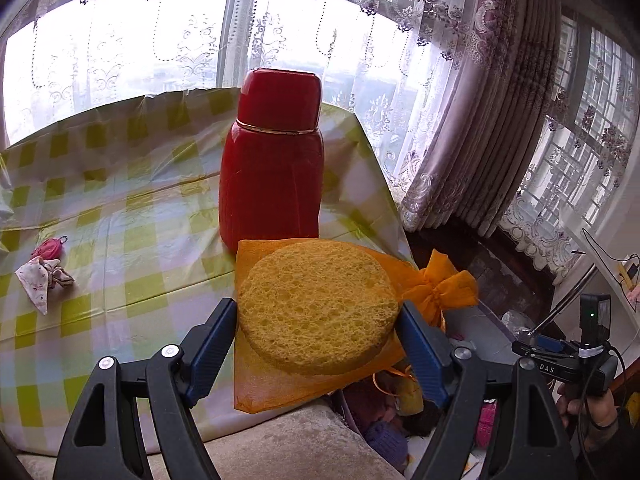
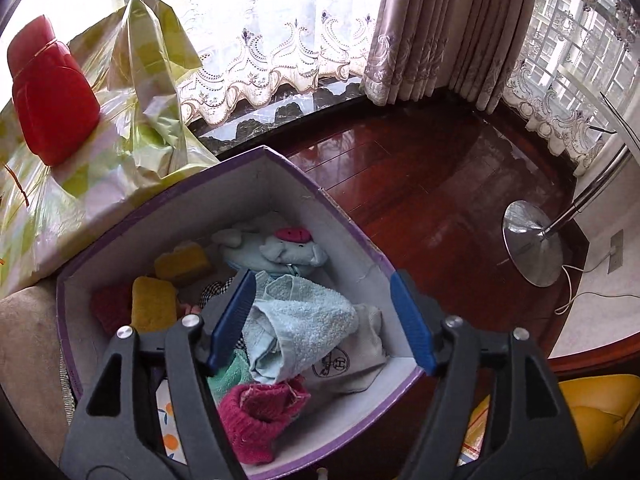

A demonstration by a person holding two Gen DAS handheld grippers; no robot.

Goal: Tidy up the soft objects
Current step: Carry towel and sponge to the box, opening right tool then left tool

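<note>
My left gripper (image 1: 316,305) is shut on a round yellow sponge (image 1: 316,304), its blue pads pressing both sides; an orange mesh bag (image 1: 436,288) with a tied bow hangs with it above the table's near edge. In the right wrist view my right gripper (image 2: 323,277) stands open above a purple-rimmed box (image 2: 344,216). A light blue towel (image 2: 304,320) lies in the box below the jaws, untouched. The box also holds a pink knitted piece (image 2: 260,412), a pale blue plush toy (image 2: 280,252), yellow sponges (image 2: 154,304) and a white cloth bag (image 2: 352,364).
A red flask (image 1: 272,160) stands on the green-checked tablecloth (image 1: 120,220) just behind the sponge. Small cloth pieces (image 1: 40,284) and a pink item (image 1: 48,249) lie at the table's left. A floor lamp base (image 2: 534,242) sits on the dark wood floor; a yellow cushion (image 2: 600,412) lies at the lower right.
</note>
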